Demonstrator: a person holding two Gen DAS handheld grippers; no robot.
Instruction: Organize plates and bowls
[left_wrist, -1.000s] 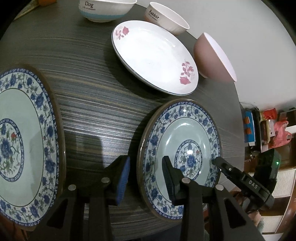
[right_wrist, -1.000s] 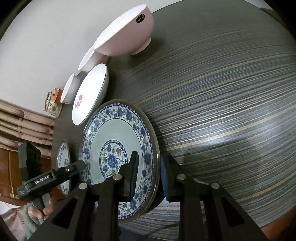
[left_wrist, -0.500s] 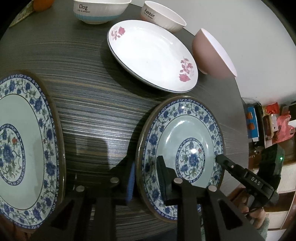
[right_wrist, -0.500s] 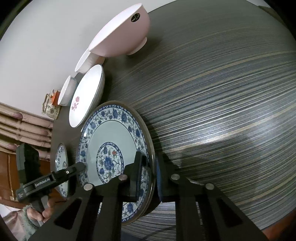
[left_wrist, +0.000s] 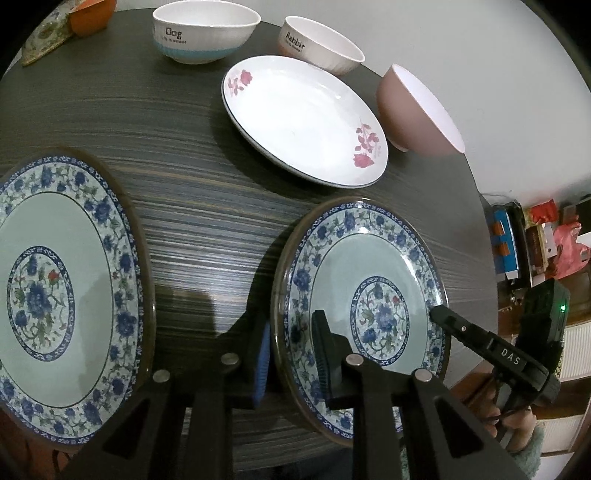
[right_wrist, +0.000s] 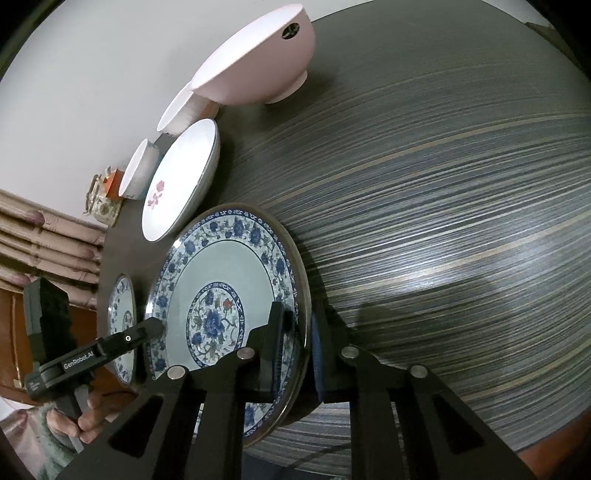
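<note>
Table (left_wrist: 207, 206): round, dark, striped grain.

Blue plate (left_wrist: 373, 295): blue floral rim, pale green centre, at the near edge of the table. Both grippers hold it on opposite sides of its rim.

Left gripper (left_wrist: 291, 354): jaws clamped on the blue plate's rim at about 8 o'clock in the left wrist view, one pad under the rim, one on the plate's face.

Right gripper (right_wrist: 297, 343): jaws clamped on the same plate's rim at about 4 o'clock in the right wrist view, one pad inside, one outside. In the left wrist view its tip reaches the plate at about 3 o'clock.

Second blue plate (left_wrist: 55, 295): same pattern, flat on the table at 9 o'clock of the held plate, apart from it.

White plate (left_wrist: 306, 118): pink rose prints, at 12 o'clock of the held plate, near but not touching.

Pink bowl (left_wrist: 413, 110): just beside the white plate at its 3 o'clock, near the table's edge.

"Rabbit" bowl (left_wrist: 321, 48): white, behind the white plate.

"Dog" bowl (left_wrist: 203, 33): white with a blue base, at 11 o'clock of the white plate.

Hand (right_wrist: 85, 421): grips the left gripper's handle, green sleeve at the wrist.
</note>
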